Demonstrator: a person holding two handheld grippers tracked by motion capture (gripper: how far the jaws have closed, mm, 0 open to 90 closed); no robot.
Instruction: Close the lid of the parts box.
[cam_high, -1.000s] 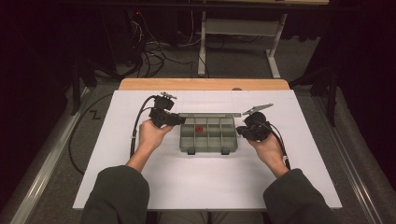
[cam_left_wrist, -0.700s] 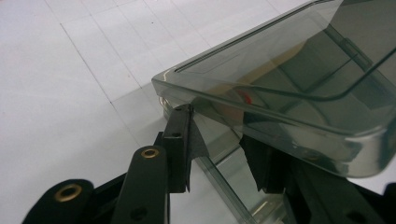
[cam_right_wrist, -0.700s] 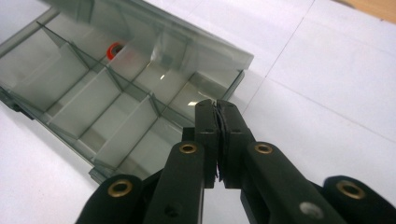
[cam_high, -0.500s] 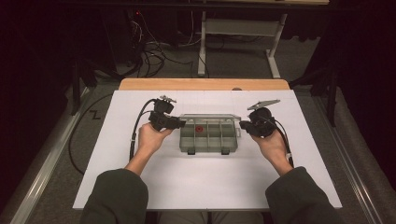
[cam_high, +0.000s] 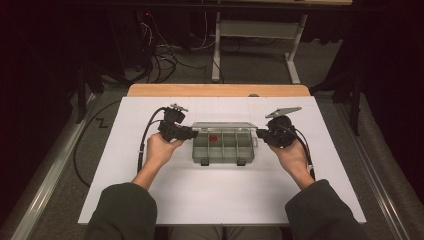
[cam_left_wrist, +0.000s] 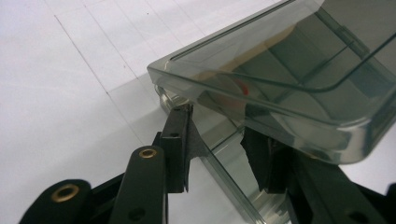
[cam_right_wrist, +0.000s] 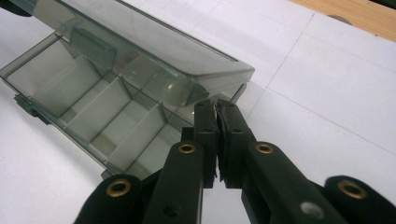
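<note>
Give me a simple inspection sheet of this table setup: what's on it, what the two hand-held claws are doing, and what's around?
Surface: white table top, wooden strip at its far edge.
Job's things: clear compartment box, lid part-way raised; a small red thing inside.
Clutter: nothing seen.
Grippers: left gripper at the box's left end, a wall of the box between its jaws; its jaws have just opened a little. Right gripper shut at the box's right end, by the lid's corner.
Cables: black cable from the left gripper; loose cables on the floor beyond.
Surroundings: dark room, a white metal frame behind the table.
</note>
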